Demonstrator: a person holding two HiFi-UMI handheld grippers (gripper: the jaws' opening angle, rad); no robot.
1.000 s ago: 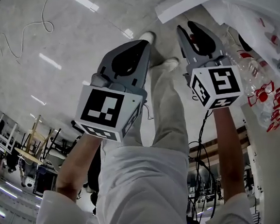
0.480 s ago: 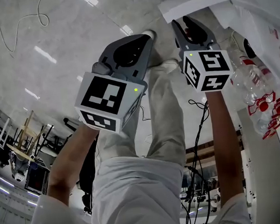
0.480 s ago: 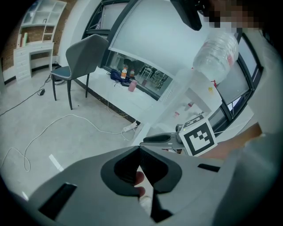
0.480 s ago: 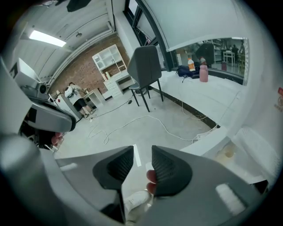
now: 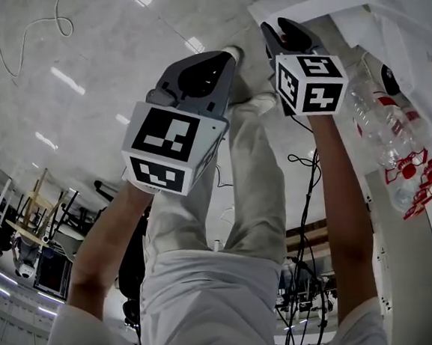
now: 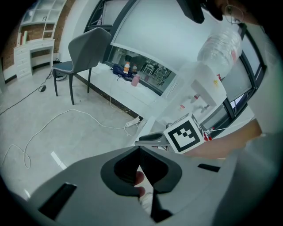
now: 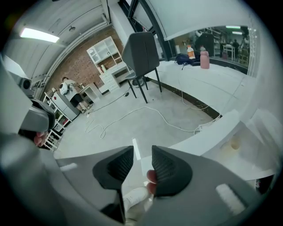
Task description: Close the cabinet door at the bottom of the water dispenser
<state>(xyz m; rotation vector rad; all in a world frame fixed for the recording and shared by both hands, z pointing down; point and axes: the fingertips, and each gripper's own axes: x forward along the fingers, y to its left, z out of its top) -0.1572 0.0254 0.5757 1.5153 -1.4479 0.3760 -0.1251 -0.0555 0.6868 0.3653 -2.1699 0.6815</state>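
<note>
The water dispenser (image 5: 407,16) stands at the right with a clear bottle (image 5: 382,138) on it. Its white cabinet door (image 5: 306,4) stands open at the bottom, seen as a slanted panel (image 7: 208,137) just right of my right jaws. My right gripper (image 5: 278,27) hangs close below that door's edge, apart from it. It is open (image 7: 142,152); its jaws have just been opening a little, with nothing between them. My left gripper (image 5: 225,58) is shut and empty (image 6: 139,149), over the floor left of the door (image 6: 148,128).
The person's legs (image 5: 252,150) and shoes lie between the grippers. White cables (image 5: 31,34) and a power strip (image 6: 132,123) run over the grey floor. A grey chair (image 6: 84,48) stands further off by the window ledge.
Both grippers have sunk toward the floor. The right one has come nearer the edge of the open white door. The left one stays shut.
</note>
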